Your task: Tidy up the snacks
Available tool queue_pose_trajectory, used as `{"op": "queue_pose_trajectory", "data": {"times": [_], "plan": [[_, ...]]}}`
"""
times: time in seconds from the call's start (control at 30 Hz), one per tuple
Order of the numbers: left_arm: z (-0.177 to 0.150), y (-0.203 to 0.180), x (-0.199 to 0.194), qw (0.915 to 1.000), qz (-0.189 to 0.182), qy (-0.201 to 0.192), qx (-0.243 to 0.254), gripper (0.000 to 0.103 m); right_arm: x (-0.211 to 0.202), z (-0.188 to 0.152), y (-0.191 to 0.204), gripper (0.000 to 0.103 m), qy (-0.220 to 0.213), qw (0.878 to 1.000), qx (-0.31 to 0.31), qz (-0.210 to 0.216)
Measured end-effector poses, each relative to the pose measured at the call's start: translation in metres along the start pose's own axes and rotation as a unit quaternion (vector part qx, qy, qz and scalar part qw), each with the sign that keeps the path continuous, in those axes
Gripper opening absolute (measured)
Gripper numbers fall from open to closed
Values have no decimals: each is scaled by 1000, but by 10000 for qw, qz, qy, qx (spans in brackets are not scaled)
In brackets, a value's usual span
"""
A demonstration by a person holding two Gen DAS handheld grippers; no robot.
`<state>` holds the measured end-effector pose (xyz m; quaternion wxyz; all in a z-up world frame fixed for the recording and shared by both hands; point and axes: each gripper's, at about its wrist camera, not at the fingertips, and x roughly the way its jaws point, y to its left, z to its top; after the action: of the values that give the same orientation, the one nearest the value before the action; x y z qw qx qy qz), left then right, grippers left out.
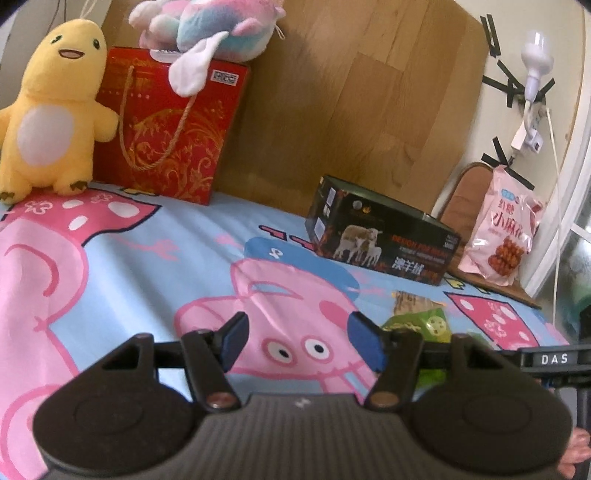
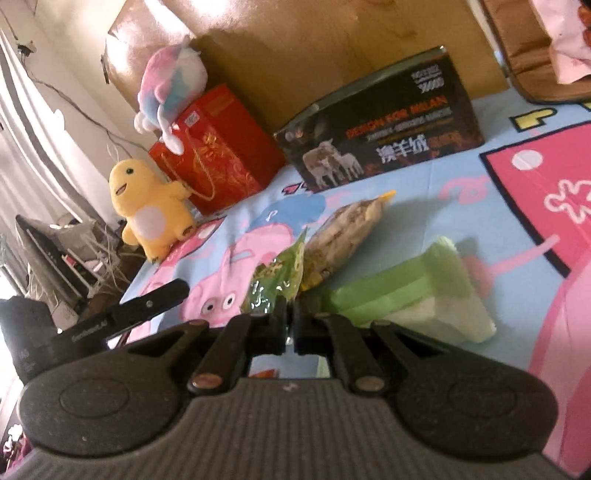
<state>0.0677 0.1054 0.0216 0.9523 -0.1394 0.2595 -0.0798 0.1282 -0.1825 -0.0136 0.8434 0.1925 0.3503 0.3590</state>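
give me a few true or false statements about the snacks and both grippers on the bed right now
1. The right gripper is shut on the green snack packet. True.
2. The left gripper holds the black box. False: it is open with nothing between its pads.
3. The pastel plush lies on top of the red gift bag. True.
4. The yellow plush stands to the right of the black box. False: it stands at the far left, beside the red gift bag.

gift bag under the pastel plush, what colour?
Red with gold scrollwork, the gift bag; clearest in left wrist view.
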Motion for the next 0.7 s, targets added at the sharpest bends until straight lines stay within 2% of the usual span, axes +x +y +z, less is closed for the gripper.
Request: {"op": "queue_pose_trajectory", "data": {"times": [0.23,0.4,0.63,0.7], "plan": [[1,0,1,9999,-105,14,23,66,3,-1,2,11,304,9989,-321,155],[0,-4,1,9998,-157,14,148,66,3,-2,3,11,311,9986,-414,98],[0,0,2,9997,-226,76,36,66,3,-4,5,11,274,9987,-419,33],[0,-1,1,9997,-217,68,47,72,3,-4,4,11,248,9990,-354,55]]}}
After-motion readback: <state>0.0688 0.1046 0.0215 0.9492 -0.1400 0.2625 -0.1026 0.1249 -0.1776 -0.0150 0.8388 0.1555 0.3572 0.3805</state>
